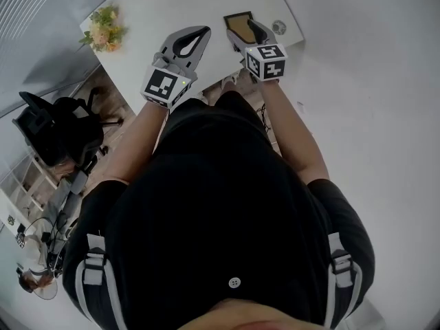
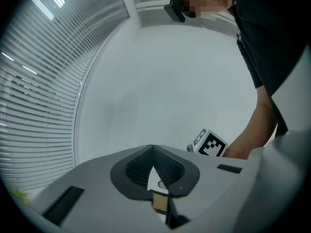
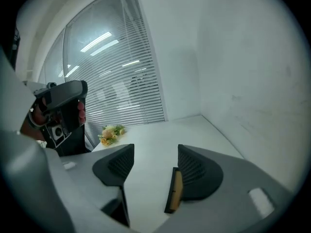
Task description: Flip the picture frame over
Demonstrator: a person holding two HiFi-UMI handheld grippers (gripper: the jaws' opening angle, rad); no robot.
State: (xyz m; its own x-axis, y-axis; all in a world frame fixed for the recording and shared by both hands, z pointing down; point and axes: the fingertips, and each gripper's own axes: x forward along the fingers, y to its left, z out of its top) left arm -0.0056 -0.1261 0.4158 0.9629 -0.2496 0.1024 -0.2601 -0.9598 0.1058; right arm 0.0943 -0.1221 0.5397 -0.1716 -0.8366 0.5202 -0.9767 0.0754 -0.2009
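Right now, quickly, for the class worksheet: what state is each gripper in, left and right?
Left gripper: closed, jaws together, holding nothing.
Right gripper: open, with the picture frame beside one jaw, not gripped.

One person (image 1: 227, 212) is in view. There are two grippers, a left gripper (image 1: 199, 36) and a right gripper (image 1: 245, 29), and each has two jaws, four in all. Each carries one marker cube, so two cubes: the left cube (image 1: 165, 86) and the right cube (image 1: 266, 60). There is one white table (image 1: 151, 5), and on it three things: one picture frame (image 1: 238, 20), one bunch of flowers (image 1: 103, 31) and one small round object (image 1: 278, 27). One black office chair (image 1: 58, 133) stands on the floor.
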